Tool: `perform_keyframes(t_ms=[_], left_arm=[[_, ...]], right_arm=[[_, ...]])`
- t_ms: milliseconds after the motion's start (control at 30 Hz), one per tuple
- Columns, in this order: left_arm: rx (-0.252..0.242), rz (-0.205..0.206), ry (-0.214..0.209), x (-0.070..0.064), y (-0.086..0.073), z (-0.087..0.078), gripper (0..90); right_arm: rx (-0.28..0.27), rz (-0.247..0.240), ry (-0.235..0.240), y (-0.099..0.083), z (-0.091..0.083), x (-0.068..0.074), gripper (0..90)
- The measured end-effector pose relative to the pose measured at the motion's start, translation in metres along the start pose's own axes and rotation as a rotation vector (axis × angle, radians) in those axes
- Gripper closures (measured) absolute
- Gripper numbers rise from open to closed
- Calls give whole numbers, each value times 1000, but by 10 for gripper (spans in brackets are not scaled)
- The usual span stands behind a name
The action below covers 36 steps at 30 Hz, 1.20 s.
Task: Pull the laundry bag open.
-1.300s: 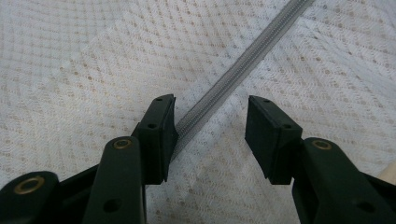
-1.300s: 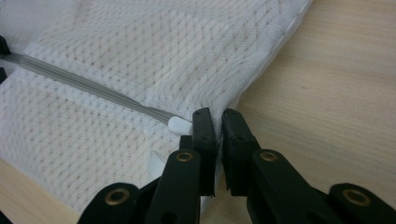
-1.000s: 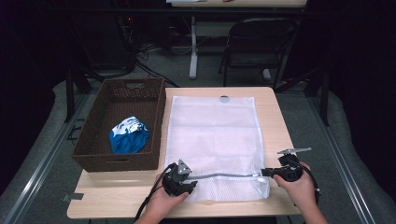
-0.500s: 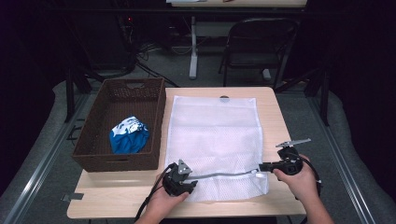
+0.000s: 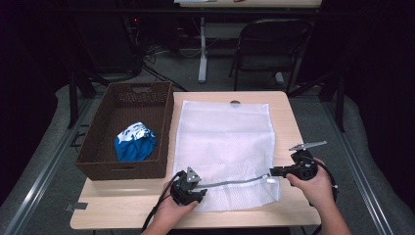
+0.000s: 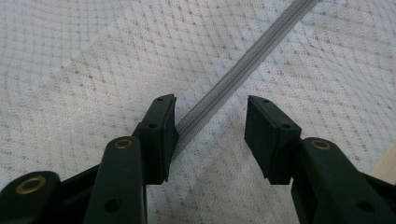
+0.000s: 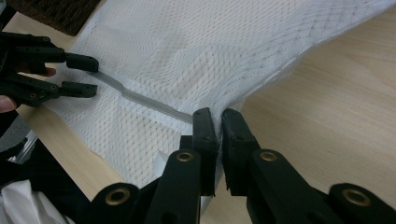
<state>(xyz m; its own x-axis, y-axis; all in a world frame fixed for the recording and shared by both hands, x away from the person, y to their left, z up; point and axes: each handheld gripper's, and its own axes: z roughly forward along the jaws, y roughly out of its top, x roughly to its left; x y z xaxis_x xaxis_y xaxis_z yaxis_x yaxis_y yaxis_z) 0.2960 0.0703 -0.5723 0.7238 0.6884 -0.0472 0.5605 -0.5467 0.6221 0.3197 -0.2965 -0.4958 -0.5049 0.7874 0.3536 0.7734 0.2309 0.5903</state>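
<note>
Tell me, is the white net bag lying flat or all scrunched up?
Mostly flat: the mesh laundry bag lies spread on the table, its near right corner pinched up by the right gripper.

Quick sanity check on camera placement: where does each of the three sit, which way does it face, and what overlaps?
High view: above the person's side, looking forward and down on the table; both hands, left hand-held gripper and right hand-held gripper show.
Left gripper view: rides the left hand-held gripper, looks down its open jaws at the grey zipper.
Right gripper view: rides the right hand-held gripper, jaws shut at the zipper's end; the left one shows farther off.
Shared: the white mesh bag and its zipper.
</note>
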Motion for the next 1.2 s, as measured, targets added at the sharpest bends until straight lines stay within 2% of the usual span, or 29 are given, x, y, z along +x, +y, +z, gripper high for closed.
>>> perform_keyframes(t_ms=[300,400,467,500,767,1033,1200], left_arm=[[14,-2,0,1,3,-1,551],[-18,-16,-23,-2,10,-5,559],[-33,0,-35,-6,15,-8,560],[-41,21,-43,-11,21,-9,562],[-70,57,-120,-32,48,0,600],[-95,93,-154,-51,71,12,619],[-106,97,-171,-58,80,16,622]], right_arm=[[4,-24,1,1,0,3,848],[-3,-30,1,2,-2,4,847],[-4,-32,0,2,-3,4,848],[-6,-31,2,2,-3,4,847],[-15,-32,8,2,-5,2,847],[-18,-29,11,1,-6,1,847],[-19,-32,11,1,-6,2,847]])
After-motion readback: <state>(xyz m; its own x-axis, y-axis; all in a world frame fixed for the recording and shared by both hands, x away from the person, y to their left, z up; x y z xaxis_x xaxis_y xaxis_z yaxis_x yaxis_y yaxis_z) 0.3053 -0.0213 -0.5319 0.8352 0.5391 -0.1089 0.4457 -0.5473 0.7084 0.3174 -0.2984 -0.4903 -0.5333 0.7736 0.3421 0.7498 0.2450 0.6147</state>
